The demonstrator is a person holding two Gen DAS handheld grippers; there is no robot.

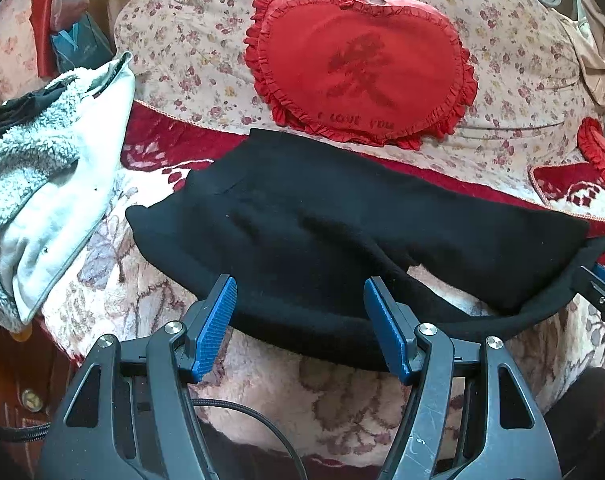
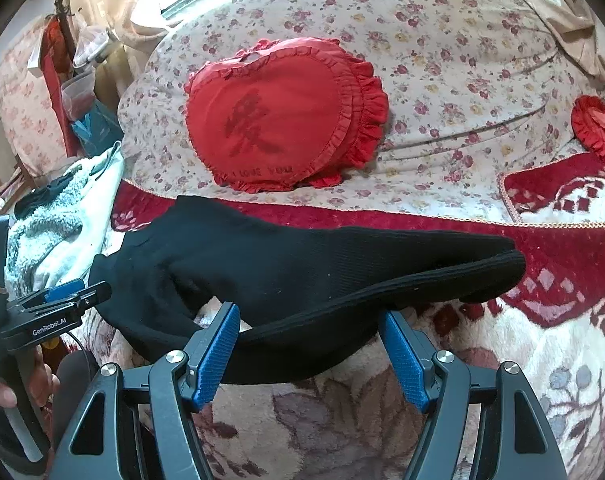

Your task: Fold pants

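Black pants [image 1: 342, 216] lie folded lengthwise across a floral plush blanket on a bed; they also show in the right wrist view [image 2: 302, 264]. My left gripper [image 1: 300, 300] is open, its blue fingers over the near edge of the pants towards the left end. My right gripper [image 2: 308, 328] is open, its fingers straddling the near ribbed edge of the pants towards the right end. The right gripper's tip shows at the right edge of the left wrist view [image 1: 600, 280]. The left gripper shows at the left of the right wrist view [image 2: 66, 300].
A red heart-shaped pillow [image 1: 362, 68] lies on a floral quilt [image 1: 190, 40] behind the pants. A grey-white fleece garment [image 1: 50, 184] lies left of the pants. A second red pillow [image 2: 594, 128] sits at the far right. Clutter stands at the far left.
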